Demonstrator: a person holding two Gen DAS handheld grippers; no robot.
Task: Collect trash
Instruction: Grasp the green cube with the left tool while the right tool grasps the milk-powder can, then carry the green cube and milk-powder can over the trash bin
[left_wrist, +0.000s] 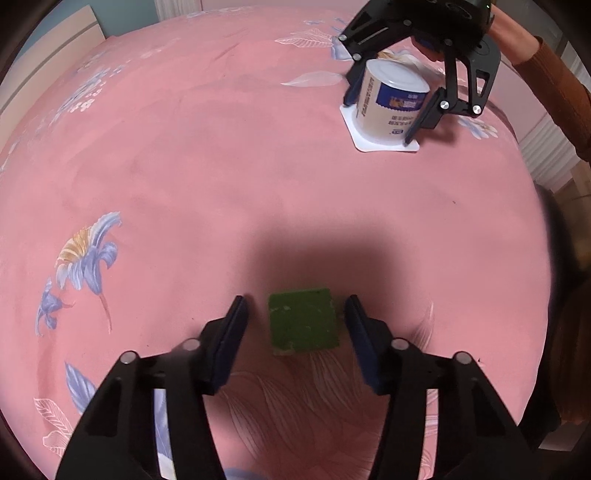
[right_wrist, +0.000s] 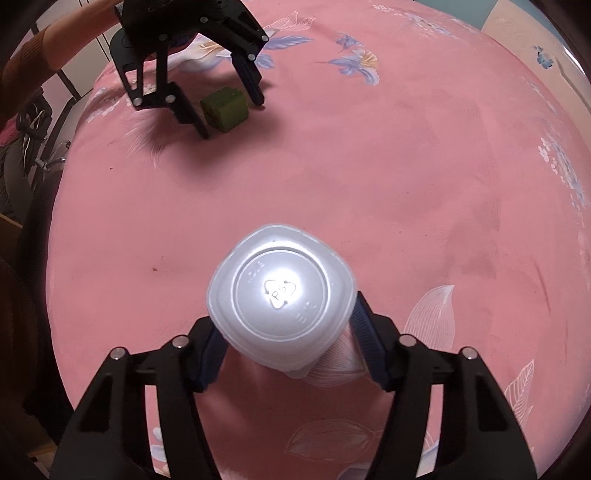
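Note:
A green block (left_wrist: 303, 320) lies on the pink flowered cloth (left_wrist: 221, 166). My left gripper (left_wrist: 297, 314) is open, one finger on each side of the block with small gaps; it also shows in the right wrist view (right_wrist: 232, 120) around the block (right_wrist: 225, 109). A white plastic cup (right_wrist: 282, 295) stands upside down on the cloth. My right gripper (right_wrist: 286, 332) has its fingers against the cup's two sides. In the left wrist view the cup (left_wrist: 391, 101) shows a blue and white label, with the right gripper (left_wrist: 380, 118) around it.
The cloth-covered surface drops off at the right edge (left_wrist: 532, 177). A wooden board (left_wrist: 48, 74) stands beyond the far left. A person's sleeve (left_wrist: 554, 85) reaches in at the upper right.

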